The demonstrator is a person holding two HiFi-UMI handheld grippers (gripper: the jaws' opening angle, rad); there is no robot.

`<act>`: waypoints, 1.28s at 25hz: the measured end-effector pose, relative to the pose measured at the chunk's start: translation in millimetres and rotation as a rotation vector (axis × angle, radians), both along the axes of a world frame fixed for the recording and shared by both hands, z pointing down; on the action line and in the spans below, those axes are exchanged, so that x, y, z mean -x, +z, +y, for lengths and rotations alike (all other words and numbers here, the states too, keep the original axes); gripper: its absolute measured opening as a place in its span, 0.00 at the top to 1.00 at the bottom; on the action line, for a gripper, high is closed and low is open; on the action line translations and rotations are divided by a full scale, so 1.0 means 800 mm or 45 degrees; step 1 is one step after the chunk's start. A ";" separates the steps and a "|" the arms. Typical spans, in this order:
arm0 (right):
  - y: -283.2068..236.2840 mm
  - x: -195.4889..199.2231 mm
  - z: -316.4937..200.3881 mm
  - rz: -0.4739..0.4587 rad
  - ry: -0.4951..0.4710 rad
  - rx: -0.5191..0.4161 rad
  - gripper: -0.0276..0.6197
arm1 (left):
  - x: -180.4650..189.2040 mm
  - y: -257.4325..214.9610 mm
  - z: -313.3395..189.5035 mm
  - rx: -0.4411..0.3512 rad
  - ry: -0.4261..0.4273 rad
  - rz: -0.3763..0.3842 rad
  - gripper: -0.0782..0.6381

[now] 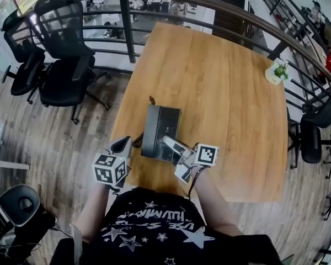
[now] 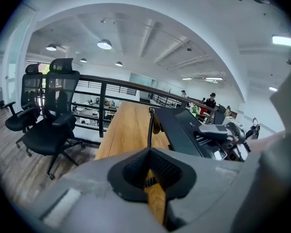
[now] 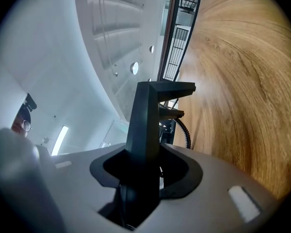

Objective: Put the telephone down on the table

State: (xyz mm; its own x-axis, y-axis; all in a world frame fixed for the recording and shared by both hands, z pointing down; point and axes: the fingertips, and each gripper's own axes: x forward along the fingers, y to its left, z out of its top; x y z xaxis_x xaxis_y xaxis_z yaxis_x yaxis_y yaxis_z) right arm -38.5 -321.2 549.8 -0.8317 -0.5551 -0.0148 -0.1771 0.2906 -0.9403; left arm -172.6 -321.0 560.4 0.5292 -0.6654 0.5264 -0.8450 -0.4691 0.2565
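One black telephone [image 1: 157, 126] hangs low over the desk's [image 1: 226, 104] near edge. The right gripper's [image 1: 174, 148] jaws clamp its side to carry it. The left gripper's [image 1: 124, 144] near-closed jaws seem to pinch its coiled cord [image 2: 149, 127], probably against snagging.

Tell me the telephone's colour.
The telephone is black; the head view shows it best.

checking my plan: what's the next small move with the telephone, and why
Probably ease the right tool down, keeping its grip. It is clamped on the near edge of the telephone, which looks tilted just above the table, over bare wood and not yet resting flat.
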 end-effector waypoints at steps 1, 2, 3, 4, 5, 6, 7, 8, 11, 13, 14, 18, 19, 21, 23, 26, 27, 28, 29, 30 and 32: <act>0.003 0.001 -0.003 0.002 0.003 0.006 0.69 | 0.001 0.001 -0.003 0.003 0.005 0.000 0.89; 0.006 0.002 -0.005 0.005 0.005 0.012 0.69 | 0.002 0.001 -0.005 0.006 0.011 -0.001 0.89; 0.009 0.003 -0.007 0.006 0.006 0.016 0.69 | 0.003 0.003 -0.008 0.009 0.015 -0.001 0.89; 0.011 0.004 -0.009 0.007 0.006 0.018 0.69 | 0.004 0.004 -0.011 0.012 0.018 -0.002 0.89; 0.014 0.004 -0.011 0.009 0.006 0.020 0.69 | 0.005 0.006 -0.014 0.016 0.021 -0.002 0.89; 0.017 0.003 -0.013 0.012 0.006 0.020 0.69 | 0.005 0.009 -0.016 0.020 0.023 -0.002 0.89; 0.020 0.002 -0.013 0.017 0.006 0.020 0.69 | 0.004 0.011 -0.017 0.024 0.025 -0.002 0.89; 0.023 0.000 -0.014 0.021 0.008 0.022 0.69 | 0.002 0.013 -0.017 0.028 0.027 -0.002 0.89; 0.030 -0.008 -0.014 0.028 0.014 0.037 0.69 | -0.006 0.016 -0.017 0.039 0.032 -0.002 0.89; 0.033 -0.010 -0.016 0.036 0.016 0.043 0.69 | -0.008 0.018 -0.018 0.044 0.035 -0.001 0.89; 0.035 -0.011 -0.017 0.042 0.016 0.043 0.69 | -0.009 0.019 -0.019 0.046 0.036 0.000 0.89; 0.041 -0.014 -0.019 0.053 0.022 0.057 0.69 | -0.013 0.022 -0.021 0.056 0.047 -0.002 0.89; 0.043 -0.014 -0.019 0.054 0.023 0.059 0.69 | -0.014 0.023 -0.021 0.059 0.049 0.000 0.89; 0.047 -0.015 -0.020 0.059 0.024 0.066 0.69 | -0.016 0.026 -0.021 0.064 0.051 0.003 0.89; 0.050 -0.015 -0.019 0.062 0.025 0.079 0.69 | -0.018 0.029 -0.021 0.071 0.053 0.007 0.89; 0.048 -0.015 -0.020 0.063 0.021 0.062 0.69 | -0.021 0.031 -0.019 0.079 0.057 0.009 0.89; 0.048 -0.016 -0.020 0.062 0.024 0.060 0.69 | -0.022 0.031 -0.018 0.081 0.058 0.009 0.89; 0.048 -0.016 -0.020 0.063 0.029 0.057 0.69 | -0.022 0.031 -0.017 0.084 0.058 0.009 0.89; 0.048 -0.016 -0.020 0.069 0.035 0.052 0.69 | -0.022 0.032 -0.016 0.086 0.058 0.010 0.89; 0.049 -0.016 -0.019 0.078 0.041 0.050 0.69 | -0.022 0.032 -0.015 0.087 0.058 0.010 0.89; 0.054 -0.018 -0.019 0.101 0.057 0.066 0.69 | -0.023 0.034 -0.015 0.089 0.057 0.010 0.89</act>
